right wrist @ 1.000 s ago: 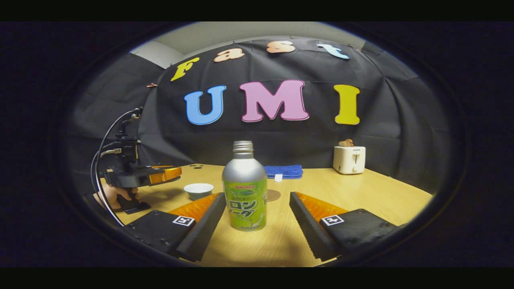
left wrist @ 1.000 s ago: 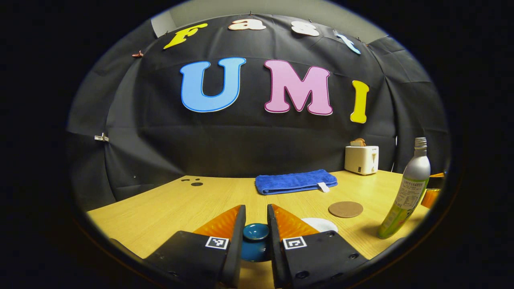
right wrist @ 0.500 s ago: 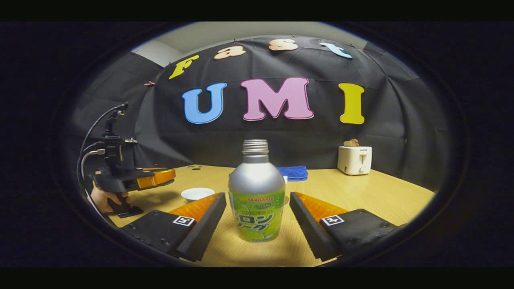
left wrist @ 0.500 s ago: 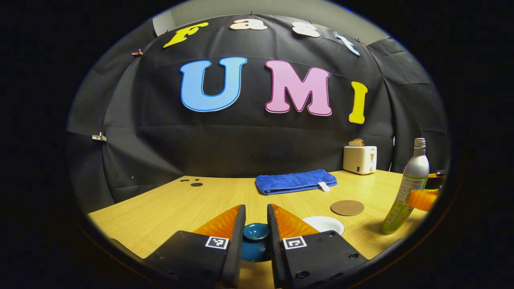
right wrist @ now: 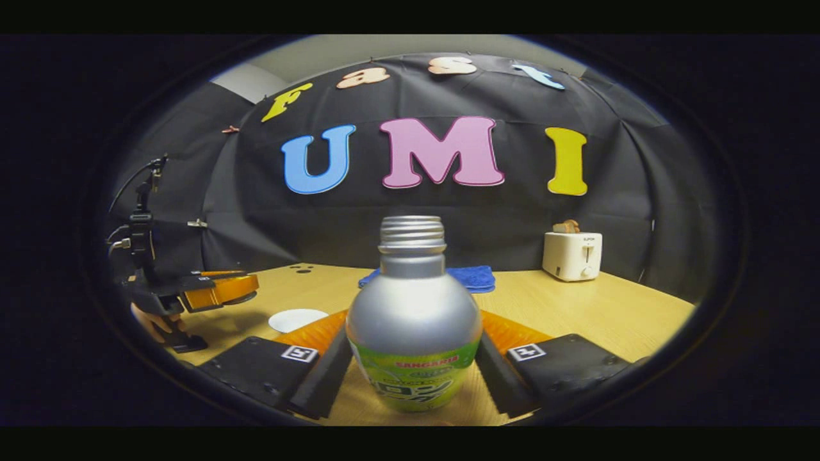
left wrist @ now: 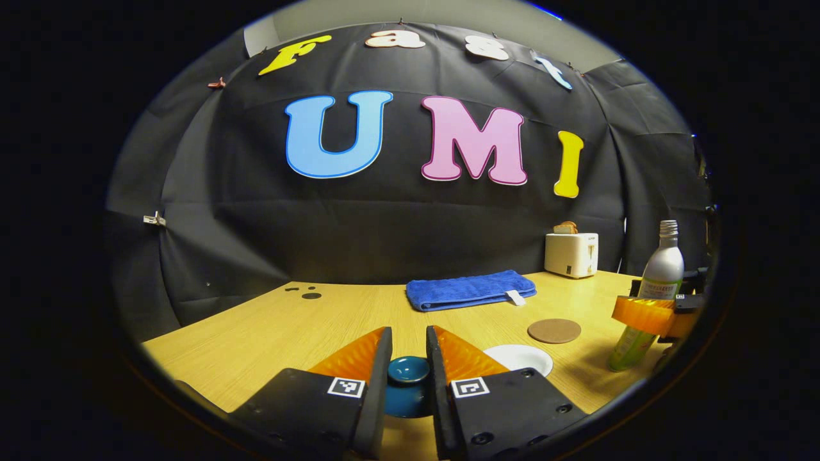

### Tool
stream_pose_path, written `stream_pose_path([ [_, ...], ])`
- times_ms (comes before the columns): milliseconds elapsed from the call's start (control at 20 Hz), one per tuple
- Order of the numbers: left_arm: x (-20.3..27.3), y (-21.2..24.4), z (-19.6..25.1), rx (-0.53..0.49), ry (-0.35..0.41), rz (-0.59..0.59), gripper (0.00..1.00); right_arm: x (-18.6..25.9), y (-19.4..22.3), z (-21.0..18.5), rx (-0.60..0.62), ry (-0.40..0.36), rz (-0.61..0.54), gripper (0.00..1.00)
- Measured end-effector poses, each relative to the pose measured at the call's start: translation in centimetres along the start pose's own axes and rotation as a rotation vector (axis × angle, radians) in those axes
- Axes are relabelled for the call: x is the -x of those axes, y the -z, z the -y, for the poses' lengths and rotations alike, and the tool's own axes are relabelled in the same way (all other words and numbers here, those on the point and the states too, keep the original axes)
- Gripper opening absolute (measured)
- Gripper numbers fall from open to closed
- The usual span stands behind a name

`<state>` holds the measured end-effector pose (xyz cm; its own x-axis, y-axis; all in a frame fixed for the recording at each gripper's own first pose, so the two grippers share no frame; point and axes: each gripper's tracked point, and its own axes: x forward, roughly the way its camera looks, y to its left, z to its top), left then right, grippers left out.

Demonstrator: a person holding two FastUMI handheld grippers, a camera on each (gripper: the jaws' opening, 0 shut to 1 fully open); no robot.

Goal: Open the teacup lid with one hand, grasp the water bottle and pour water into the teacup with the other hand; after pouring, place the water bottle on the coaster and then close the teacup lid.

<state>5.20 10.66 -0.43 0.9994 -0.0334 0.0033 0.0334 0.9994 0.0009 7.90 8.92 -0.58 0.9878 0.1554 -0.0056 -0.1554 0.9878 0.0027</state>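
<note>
The pale wood-grain surface (left wrist: 269, 333) spreads ahead of both claws. Since a second ago the right claw (right wrist: 413, 365) has moved forward, so the water bottle (right wrist: 413, 320), a rounded silver metal body with a threaded neck and green label, now stands between its ribbed orange fingers, which sit against the sides without clearly squeezing. Beyond, a folded blue towel (left wrist: 471, 289). The left claw (left wrist: 408, 374) still pinches the glossy teal lid (left wrist: 409, 370) by its knob. Just right of it, the open white teacup (left wrist: 520, 358), then a round cork coaster (left wrist: 554, 330).
</note>
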Motion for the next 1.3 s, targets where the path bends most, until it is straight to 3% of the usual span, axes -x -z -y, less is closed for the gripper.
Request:
stream_pose_path([
  [50, -0.1, 0.1, -0.4, 0.001, -0.005, -0.001, 0.35, -0.1, 0.2, 0.0, 0.0, -0.002, -0.006, 0.84],
  [400, -0.2, 0.1, -1.7, 0.001, -0.007, 0.0, 0.35, -0.3, 0.0, -0.1, 0.002, -0.01, -0.001, 0.82],
  [650, -0.3, 0.1, -3.1, 0.0, -0.025, 0.0, 0.35, -1.9, -1.0, 0.9, 0.122, -0.004, -0.03, 0.79],
  [950, -0.1, 0.3, -5.6, 0.0, -0.066, -0.001, 0.35, -4.6, -4.6, 1.7, 0.55, -0.006, 0.002, 0.79],
  [1100, 0.1, 0.3, -6.6, 0.001, -0.083, -0.001, 0.35, -5.8, -3.9, 1.5, 0.705, -0.038, -0.008, 0.78],
  [1150, 0.1, 0.4, -6.4, 0.001, -0.075, -0.002, 0.35, -6.5, -3.1, 1.6, 0.807, -0.043, -0.019, 0.79],
  [1300, 0.1, 0.3, -5.8, 0.0, -0.042, 0.0, 0.35, -7.3, -2.8, 0.7, 0.96, -0.043, 0.002, 0.78],
])
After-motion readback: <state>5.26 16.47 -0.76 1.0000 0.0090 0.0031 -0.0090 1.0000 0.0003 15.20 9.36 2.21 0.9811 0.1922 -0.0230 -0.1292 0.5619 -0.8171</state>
